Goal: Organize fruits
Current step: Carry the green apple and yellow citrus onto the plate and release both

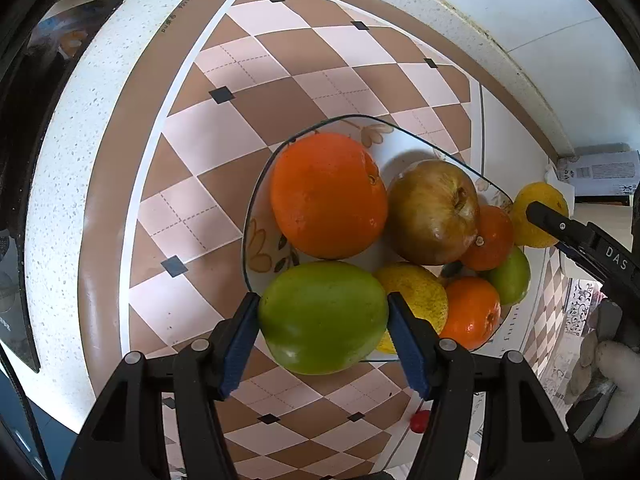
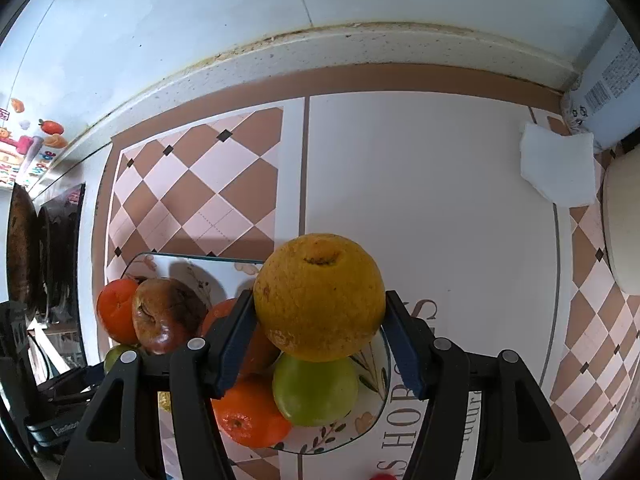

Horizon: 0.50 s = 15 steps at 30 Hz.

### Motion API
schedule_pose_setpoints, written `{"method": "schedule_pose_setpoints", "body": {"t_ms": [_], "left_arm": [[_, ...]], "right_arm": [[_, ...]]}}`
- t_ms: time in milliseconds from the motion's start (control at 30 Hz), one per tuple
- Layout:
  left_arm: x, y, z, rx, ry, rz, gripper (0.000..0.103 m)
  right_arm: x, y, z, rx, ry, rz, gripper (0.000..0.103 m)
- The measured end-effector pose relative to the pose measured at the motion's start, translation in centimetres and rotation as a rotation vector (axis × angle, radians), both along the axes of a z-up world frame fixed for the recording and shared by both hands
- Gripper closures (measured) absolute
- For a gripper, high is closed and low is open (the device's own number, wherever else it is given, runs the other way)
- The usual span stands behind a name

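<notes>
Left tongs are gripping the green fruit on both sides, blue pads pressing its flanks. That fruit is sitting at the near rim of the plate, partly overhanging it. Just beside it, to the right, a yellow-green fruit is lying on the plate, then a small orange and a small green fruit toward the right rim. Behind these, a large orange is occupying the plate's left half, touching a brown apple, which is leaning on another small orange.

Right tongs are clamping the yellow fruit, holding it above the plate's right rim, clear of the fruit below. In the left wrist view the same yellow fruit is showing past the plate's right edge with one black finger across it. Under it, in the right wrist view, a green fruit and an orange are lying on the plate; the apple and an orange are sitting at the far left side.

The plate is resting on the tabletop, across the seam between a checked mat and a white mat. A small red object is lying on the tabletop near the camera. A white folded paper is lying toward the far right corner, by the wall.
</notes>
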State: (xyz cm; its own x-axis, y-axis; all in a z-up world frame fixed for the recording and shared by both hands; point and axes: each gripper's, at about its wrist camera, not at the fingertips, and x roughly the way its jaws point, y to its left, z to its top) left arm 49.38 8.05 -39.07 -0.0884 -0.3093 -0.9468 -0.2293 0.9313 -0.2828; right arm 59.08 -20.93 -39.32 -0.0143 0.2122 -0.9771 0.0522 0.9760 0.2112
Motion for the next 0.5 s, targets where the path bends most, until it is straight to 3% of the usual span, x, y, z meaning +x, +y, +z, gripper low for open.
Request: {"method": "schedule_pose_setpoints", "body": {"t_ms": [200, 400, 433, 500], "left_arm": [[0.3, -0.7, 0.2, 0.034, 0.014, -0.026, 0.042], [0.3, -1.4, 0.6, 0.058, 0.015, -0.059, 0.042], [0.3, -1.5, 0.8, 0.063, 0.012, -0.065, 0.041], [0.2, -1.6, 1.5, 0.082, -0.006, -0.077, 0.034]], "right_arm": [[0.2, -0.9, -0.5, 0.087, 0.082, -0.044, 0.035], [0.2, -1.3, -0.3, 0.083, 0.079, -0.067, 0.029], [0.1, -1.4, 0.0, 0.075, 0.072, -0.069, 0.027], [-0.2, -1.6, 1.1, 0.041, 0.043, -0.065, 0.014]]}}
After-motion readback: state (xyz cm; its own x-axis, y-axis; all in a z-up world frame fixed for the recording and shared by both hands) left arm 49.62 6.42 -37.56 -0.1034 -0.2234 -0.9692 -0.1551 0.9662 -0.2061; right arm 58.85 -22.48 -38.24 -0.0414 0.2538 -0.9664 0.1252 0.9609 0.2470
